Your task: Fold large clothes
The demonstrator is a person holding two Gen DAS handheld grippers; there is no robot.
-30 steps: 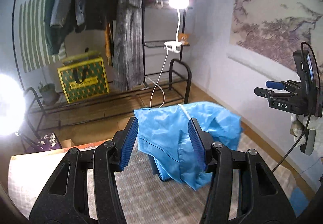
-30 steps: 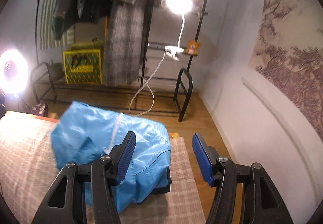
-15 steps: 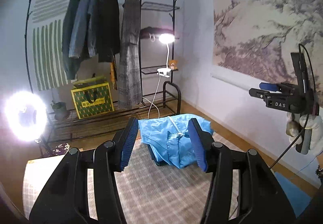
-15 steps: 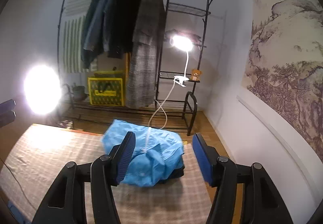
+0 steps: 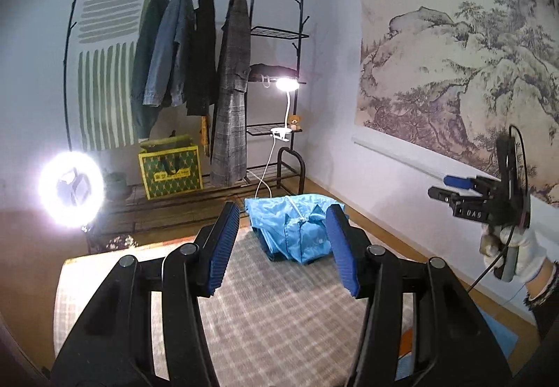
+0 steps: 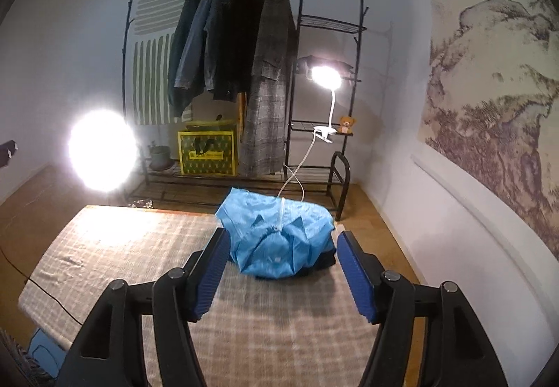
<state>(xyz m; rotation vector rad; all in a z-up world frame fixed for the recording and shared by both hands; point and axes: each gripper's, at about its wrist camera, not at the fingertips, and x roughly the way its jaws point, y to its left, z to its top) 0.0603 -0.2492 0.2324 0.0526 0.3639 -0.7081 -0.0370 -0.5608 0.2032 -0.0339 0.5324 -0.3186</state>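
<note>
A folded light-blue jacket [image 5: 293, 229] with a white zip lies at the far end of the checked cloth-covered table [image 5: 279, 310], on top of something dark. My left gripper [image 5: 283, 247] hangs open well short of it, nothing between its blue pads. In the right wrist view the same blue jacket [image 6: 276, 240] sits ahead of my right gripper [image 6: 283, 275], whose jaws are opening and empty. The right gripper [image 5: 450, 188] also shows at the right edge of the left wrist view, held in a white-gloved hand [image 5: 517, 247].
A black clothes rack [image 6: 244, 72] with hanging coats stands behind the table, with a green patterned bag [image 6: 206, 153] below. A ring light [image 6: 101, 149] glares at left and a clip lamp [image 6: 325, 76] at the rack. A cable [image 6: 35, 285] crosses the table's left edge.
Both grippers have pulled back and up from the blue jacket, which now looks smaller and farther away. The right gripper's jaws have widened slightly.
</note>
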